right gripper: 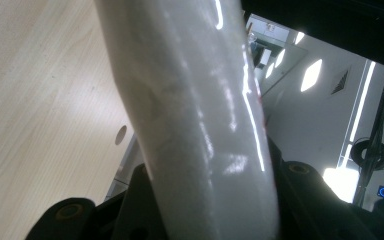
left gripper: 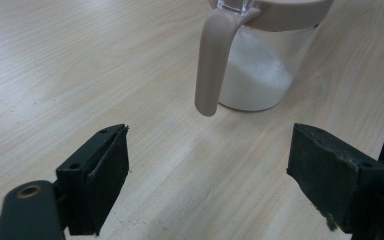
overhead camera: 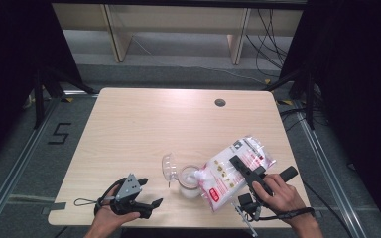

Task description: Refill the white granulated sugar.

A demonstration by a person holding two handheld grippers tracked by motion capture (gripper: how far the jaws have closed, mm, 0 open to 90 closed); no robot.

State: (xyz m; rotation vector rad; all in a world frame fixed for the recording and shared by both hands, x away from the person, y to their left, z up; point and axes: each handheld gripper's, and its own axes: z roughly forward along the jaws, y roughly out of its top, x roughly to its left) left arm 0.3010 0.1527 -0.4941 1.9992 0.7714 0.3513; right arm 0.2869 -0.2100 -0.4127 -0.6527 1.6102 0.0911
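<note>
In the lower right of the high view my right hand-held gripper (overhead camera: 242,168) pinches a clear plastic bag of white powder with red and white print (overhead camera: 235,168), its jaws pressed against both sides of the bag. The bag is tilted, its lower end over the mouth of a clear round jar with a beige rim and handle (overhead camera: 189,182), which stands on the light wooden bench (overhead camera: 144,124) in the lower middle of the frame and holds white powder. The jar's clear lid (overhead camera: 168,167) stands open at its upper left. In the right gripper view the glossy white bag (right gripper: 195,120) rises between the black jaws. My left hand-held gripper (overhead camera: 149,196) rests in the lower left of the high view, jaws spread and holding nothing; in the left gripper view the jar (left gripper: 260,60) stands near, ahead of the jaws, at the top of the frame.
</note>
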